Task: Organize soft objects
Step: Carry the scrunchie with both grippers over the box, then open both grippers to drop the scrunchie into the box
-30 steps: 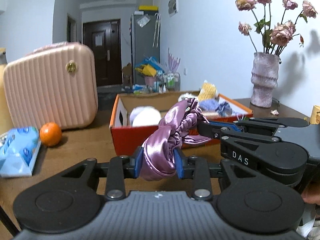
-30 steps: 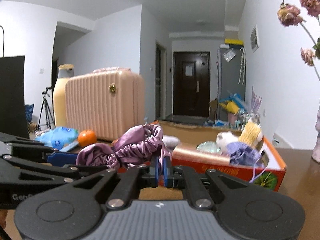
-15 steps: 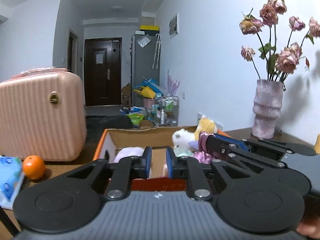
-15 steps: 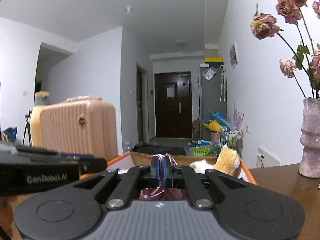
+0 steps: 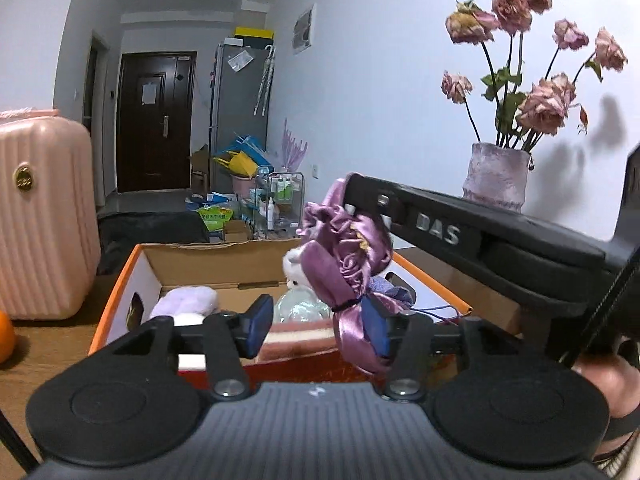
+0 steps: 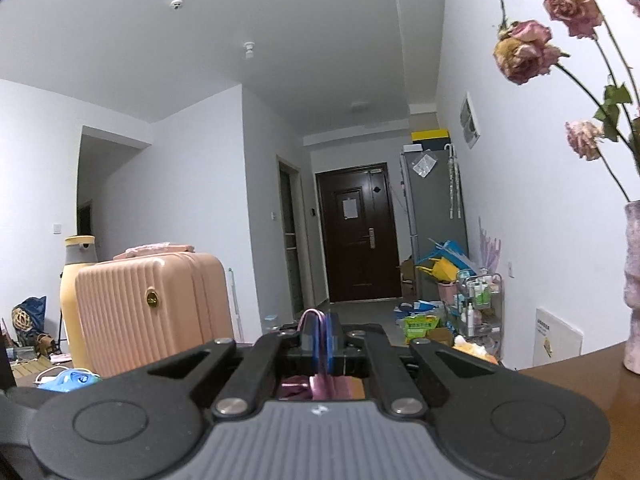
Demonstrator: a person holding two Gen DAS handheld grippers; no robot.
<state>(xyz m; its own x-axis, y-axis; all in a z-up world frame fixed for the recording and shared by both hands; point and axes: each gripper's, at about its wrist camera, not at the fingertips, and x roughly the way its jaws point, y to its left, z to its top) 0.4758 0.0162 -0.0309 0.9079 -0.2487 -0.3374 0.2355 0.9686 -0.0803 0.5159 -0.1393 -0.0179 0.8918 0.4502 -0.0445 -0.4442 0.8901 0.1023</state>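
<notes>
The right gripper (image 6: 322, 344) clamps the purple satin scrunchie (image 5: 348, 264) above the orange box (image 5: 116, 300); the left gripper (image 5: 320, 326), jaws just opening, apparently brushes its tail.

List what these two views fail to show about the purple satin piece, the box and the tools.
- Left wrist view: the right tool hides the top of the purple satin piece, so its grip point is unseen.
- Left wrist view: the left tool covers the near floor of the orange box.
- Right wrist view: the tool's body blocks the box; only a satin strip shows between its shut pads.
</notes>
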